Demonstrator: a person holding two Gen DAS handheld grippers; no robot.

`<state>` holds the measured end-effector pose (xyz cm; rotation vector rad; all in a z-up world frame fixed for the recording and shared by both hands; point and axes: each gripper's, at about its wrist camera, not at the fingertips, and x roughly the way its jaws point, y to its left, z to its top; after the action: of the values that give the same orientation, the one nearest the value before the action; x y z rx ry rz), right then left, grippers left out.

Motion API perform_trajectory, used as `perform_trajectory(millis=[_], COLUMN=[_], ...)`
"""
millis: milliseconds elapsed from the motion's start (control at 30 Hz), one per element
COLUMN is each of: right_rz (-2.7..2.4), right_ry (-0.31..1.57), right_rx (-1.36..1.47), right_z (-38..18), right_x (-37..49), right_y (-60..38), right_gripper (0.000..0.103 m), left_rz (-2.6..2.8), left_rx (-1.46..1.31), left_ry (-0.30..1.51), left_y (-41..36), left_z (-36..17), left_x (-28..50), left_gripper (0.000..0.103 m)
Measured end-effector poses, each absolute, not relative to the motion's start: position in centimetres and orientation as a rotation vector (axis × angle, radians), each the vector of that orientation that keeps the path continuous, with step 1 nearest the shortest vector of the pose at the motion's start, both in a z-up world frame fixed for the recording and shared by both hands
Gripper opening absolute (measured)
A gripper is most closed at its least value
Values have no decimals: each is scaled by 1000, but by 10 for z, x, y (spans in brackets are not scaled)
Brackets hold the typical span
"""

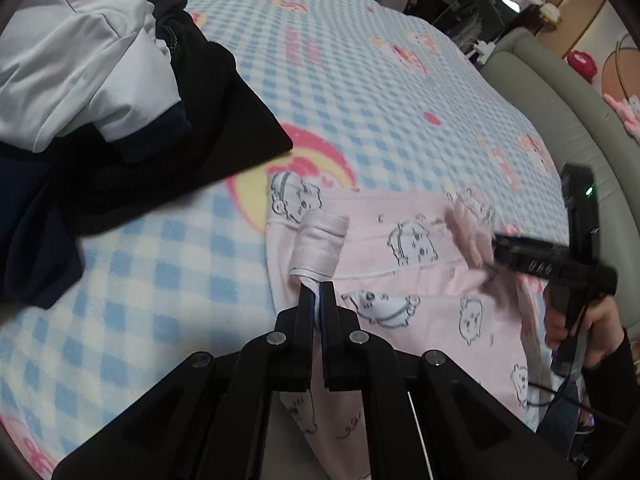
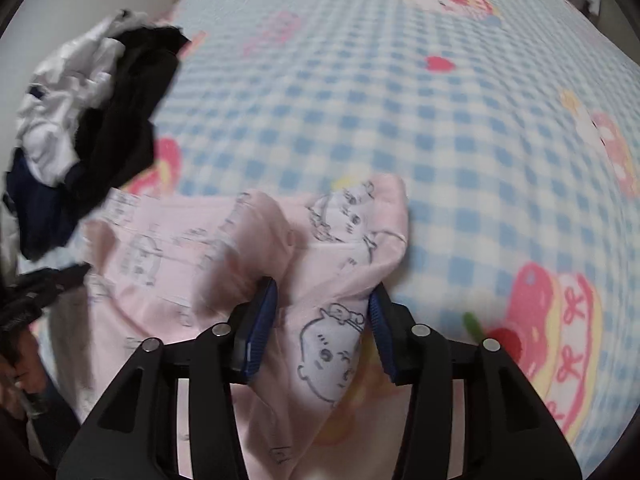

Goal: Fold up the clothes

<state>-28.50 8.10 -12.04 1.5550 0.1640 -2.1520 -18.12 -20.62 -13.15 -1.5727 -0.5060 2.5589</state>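
A pink garment (image 1: pixel 416 256) printed with cartoon animals lies on the checked bed blanket (image 1: pixel 360 80). My left gripper (image 1: pixel 318 286) is shut on the garment's ribbed cuff (image 1: pixel 320 246). The right gripper (image 1: pixel 494 248) shows at the right of the left wrist view, at a bunched fold of the same garment. In the right wrist view the right gripper (image 2: pixel 324 300) has its blue pads (image 2: pixel 260 320) apart, with pink garment (image 2: pixel 312 248) cloth bunched between them. The cloth fills the gap, but the pads do not press together.
A pile of white, black and navy clothes (image 1: pixel 100 92) lies at the left of the bed, also in the right wrist view (image 2: pixel 88 120). A grey padded bed edge (image 1: pixel 560 112) runs along the right. Cluttered furniture (image 1: pixel 480 0) stands beyond the far end.
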Motion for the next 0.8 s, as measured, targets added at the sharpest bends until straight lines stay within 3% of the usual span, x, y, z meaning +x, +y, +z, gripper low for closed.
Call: perform_trajectory(millis=[133, 267, 400, 433, 467, 600, 700, 733, 800], right_rz=[-2154, -2209, -2329, -2378, -2433, -2318, -2181, -2147, -2094], right_ry=[266, 358, 314, 340, 357, -66, 20, 60, 72], right_rx=[1586, 1618, 1618, 1599, 1559, 1383, 1388, 1413, 1481], right_z=[-125, -121, -104, -97, -88, -53, -64, -73, -95], right_x=[-273, -264, -266, -265, -263, -259, -260, -262, -270], right_y=[102, 142, 172, 174, 176, 183, 147, 134, 122], right_gripper=[34, 33, 35, 31, 31, 33, 48, 51, 51], left_rz=[2573, 2573, 2573, 2581, 2577, 2539, 2530, 2527, 2521], left_rx=[-1581, -1580, -1529, -1513, -1493, -1440, -1459, -1465, -1477], left_ry=[-497, -500, -522, -515, -524, -597, -632, -643, -666], left_y=[-204, -203, -205, -205, -207, -213, -217, -218, -220], left_z=[-136, -138, -129, -124, -121, -118, -125, -127, -131], left_x=[-184, -184, -183, -183, -181, -181, -186, -188, -192], left_gripper=[3, 3, 4, 4, 4, 4, 7, 13, 44])
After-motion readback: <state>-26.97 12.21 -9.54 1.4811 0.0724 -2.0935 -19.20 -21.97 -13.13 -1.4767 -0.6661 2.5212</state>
